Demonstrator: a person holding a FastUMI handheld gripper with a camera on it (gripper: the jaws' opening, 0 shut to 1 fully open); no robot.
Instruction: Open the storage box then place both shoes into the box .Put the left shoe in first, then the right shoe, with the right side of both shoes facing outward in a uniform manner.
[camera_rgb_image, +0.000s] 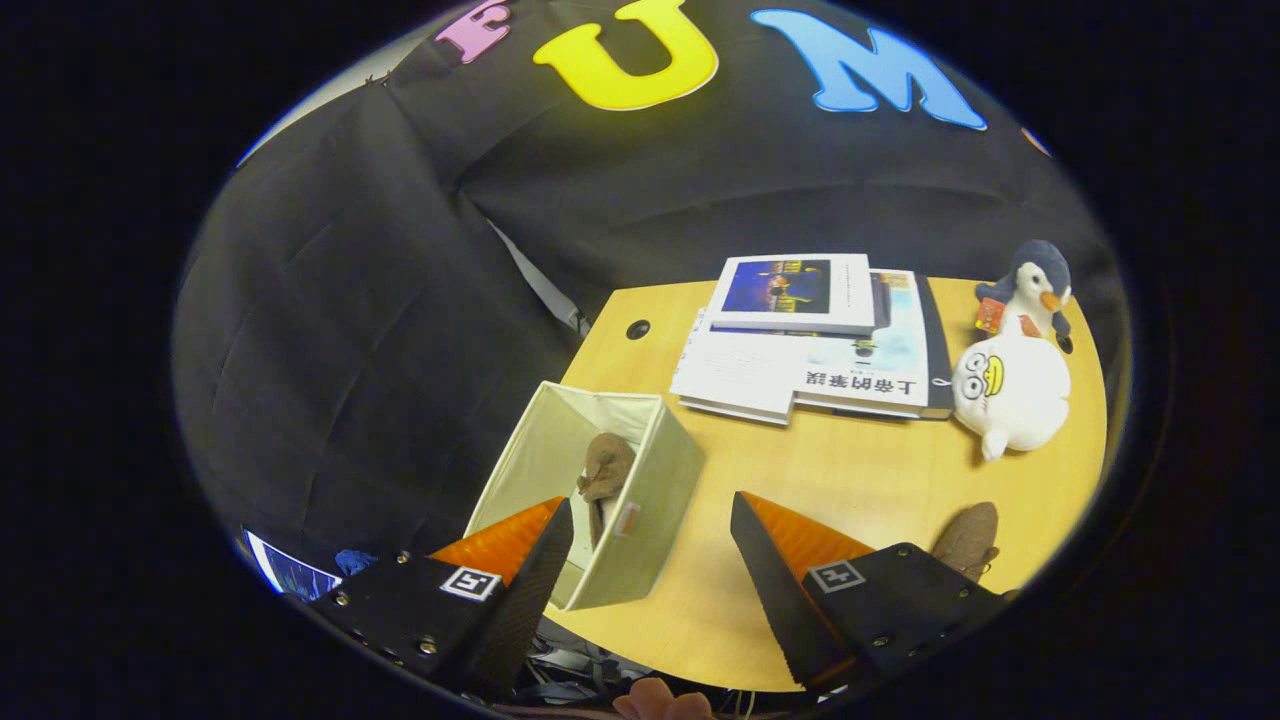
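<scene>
- The storage box (590, 495), a pale fabric bin with its top open, stands just ahead of the left finger, whose tip overlaps its near wall; it sits at the near corner of the wooden table (850, 480).
- One brown shoe (605, 475) is already inside the box, standing against the inner wall. By the task order, this should be the left shoe.
- The gripper (650, 525) hangs spread wide and empty, with bare tabletop between the fingers.
- Beyond the fingers lie stacked books (810, 340).
- A second brown shoe (968, 540) lies on the table just behind the right finger, partly hidden by it. Its toe direction cannot be told.
- Beyond that finger sit a white plush (1010, 395) and a penguin plush (1040, 285).
- The step in hand is probably fetching the second shoe:
  - swing right and keep the jaws spread until they straddle the shoe's upper;
  - pinch it mid-length so it does not tip;
  - lower it beside the first shoe with its right side outward, matching its neighbour.
</scene>
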